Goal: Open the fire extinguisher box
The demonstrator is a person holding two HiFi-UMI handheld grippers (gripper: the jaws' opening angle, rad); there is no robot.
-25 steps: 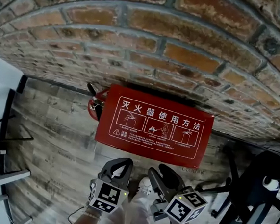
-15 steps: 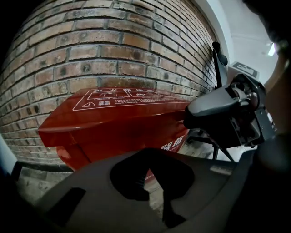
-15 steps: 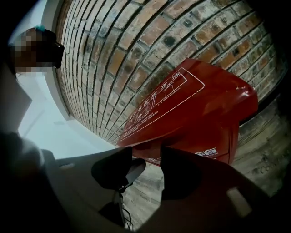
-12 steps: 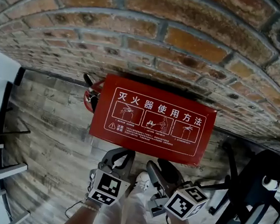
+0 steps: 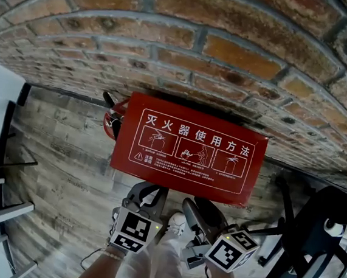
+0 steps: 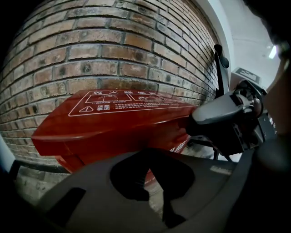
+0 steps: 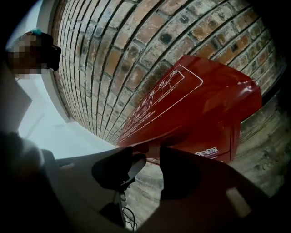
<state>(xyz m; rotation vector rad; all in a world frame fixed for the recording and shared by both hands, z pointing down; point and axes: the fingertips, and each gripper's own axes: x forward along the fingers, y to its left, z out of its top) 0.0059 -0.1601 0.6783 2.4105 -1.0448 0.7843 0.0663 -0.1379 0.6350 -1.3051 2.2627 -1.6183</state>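
Observation:
The red fire extinguisher box stands on the wooden floor against the brick wall, its lid down with white printed instructions facing up. A red extinguisher pokes out behind its left side. My left gripper sits just short of the lid's front edge, jaws shut on nothing. To its right, my right gripper has its tips close under the same edge, with a narrow gap between the jaws. The lid fills the left gripper view. Its underside and front corner loom in the right gripper view.
The brick wall rises right behind the box. A black office chair stands at the right and a black stand with a white panel at the left. The person's white trouser legs are below the grippers.
Over the last second both grippers came closer to the box's front edge and the box shifted slightly left in view. Almost nothing has moved in the last half second.

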